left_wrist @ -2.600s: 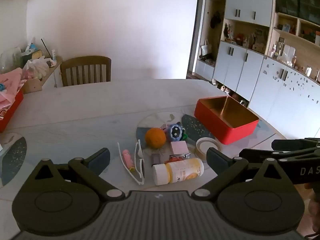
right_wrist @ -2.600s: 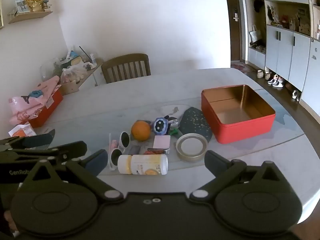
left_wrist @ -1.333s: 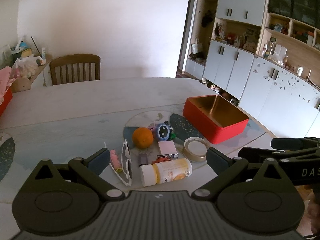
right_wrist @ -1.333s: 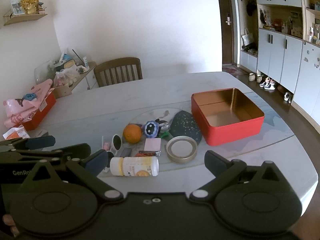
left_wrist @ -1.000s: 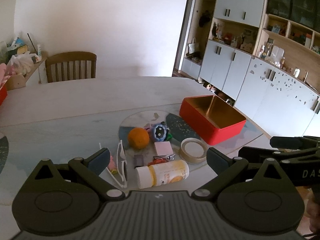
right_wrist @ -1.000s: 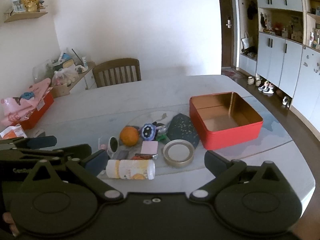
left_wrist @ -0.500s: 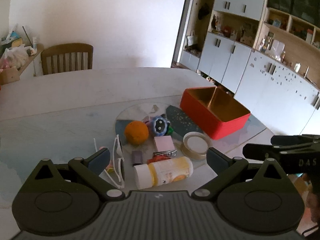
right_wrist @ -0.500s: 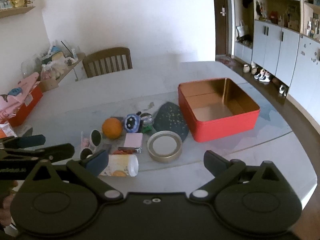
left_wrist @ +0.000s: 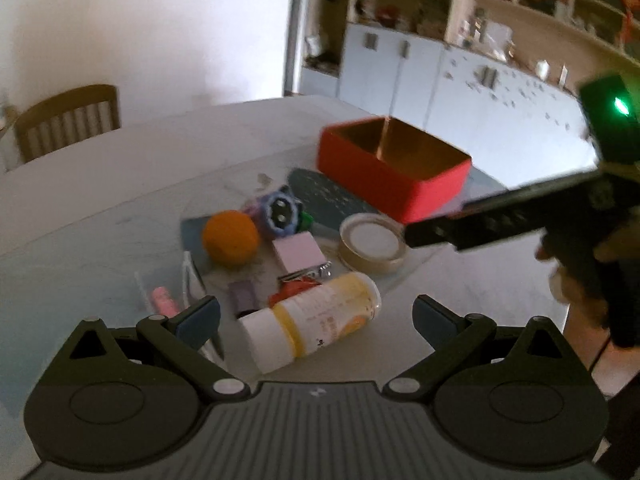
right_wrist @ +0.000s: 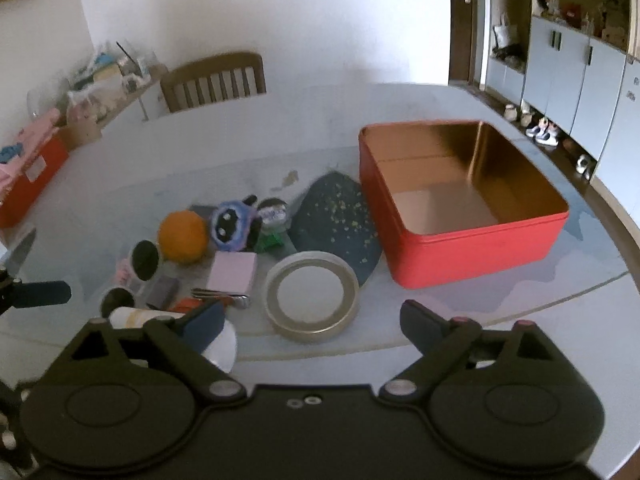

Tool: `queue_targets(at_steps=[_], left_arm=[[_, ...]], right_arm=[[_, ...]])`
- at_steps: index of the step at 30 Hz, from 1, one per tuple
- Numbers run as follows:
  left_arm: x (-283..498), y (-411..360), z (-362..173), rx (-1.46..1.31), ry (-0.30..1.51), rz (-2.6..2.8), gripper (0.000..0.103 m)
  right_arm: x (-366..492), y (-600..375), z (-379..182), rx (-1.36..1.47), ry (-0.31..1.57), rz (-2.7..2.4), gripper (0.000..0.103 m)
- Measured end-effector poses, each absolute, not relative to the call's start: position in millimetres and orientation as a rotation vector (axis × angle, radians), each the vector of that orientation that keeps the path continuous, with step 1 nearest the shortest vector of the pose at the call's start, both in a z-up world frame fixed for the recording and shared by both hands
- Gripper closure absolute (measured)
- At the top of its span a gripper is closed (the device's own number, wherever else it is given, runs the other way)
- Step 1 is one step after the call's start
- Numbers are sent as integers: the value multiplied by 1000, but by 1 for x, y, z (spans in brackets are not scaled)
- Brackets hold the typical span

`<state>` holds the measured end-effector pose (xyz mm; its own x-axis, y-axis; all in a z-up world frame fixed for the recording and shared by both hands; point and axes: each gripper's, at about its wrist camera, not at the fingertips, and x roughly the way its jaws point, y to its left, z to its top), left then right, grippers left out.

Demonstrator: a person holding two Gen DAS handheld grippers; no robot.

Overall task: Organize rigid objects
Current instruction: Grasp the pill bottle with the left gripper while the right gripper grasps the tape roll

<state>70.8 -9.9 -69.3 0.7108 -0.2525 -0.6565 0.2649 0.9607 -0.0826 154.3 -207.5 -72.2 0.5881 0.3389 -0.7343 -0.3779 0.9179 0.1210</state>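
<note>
A pile of small items lies on the pale table (right_wrist: 460, 320): a white and yellow bottle (left_wrist: 316, 320) on its side, an orange (left_wrist: 230, 238), a blue plush toy (left_wrist: 280, 212), a pink box (left_wrist: 298, 252), a nail clipper (left_wrist: 306, 272), sunglasses (right_wrist: 144, 258) and a round metal lid (right_wrist: 312, 296). An open red tin (right_wrist: 472, 248) stands to their right, with nothing inside. My left gripper (left_wrist: 316, 316) hangs open just above the bottle. My right gripper (right_wrist: 312, 320) hovers over the lid, its jaws closing, its pads clear of the lid.
A wooden chair (right_wrist: 212, 80) stands at the table's far side. A red box (right_wrist: 28, 176) with pink cloth sits at the far left. White cabinets (left_wrist: 460, 92) line the right wall. The table's near edge runs close below both grippers.
Both grippers have sunk closer to the pile. The right one has shifted right, from the bottle to the lid, and its jaws have narrowed a little. The objects have not moved.
</note>
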Motion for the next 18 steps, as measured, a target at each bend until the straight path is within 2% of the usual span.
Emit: queue_targets(at_steps=[13, 18], left_arm=[[110, -30, -103, 140, 781, -321, 1], [115, -40, -112, 181, 781, -340, 5]], right_arm=[[193, -189, -107, -119, 916, 460, 14], [200, -185, -112, -138, 933, 480, 14]])
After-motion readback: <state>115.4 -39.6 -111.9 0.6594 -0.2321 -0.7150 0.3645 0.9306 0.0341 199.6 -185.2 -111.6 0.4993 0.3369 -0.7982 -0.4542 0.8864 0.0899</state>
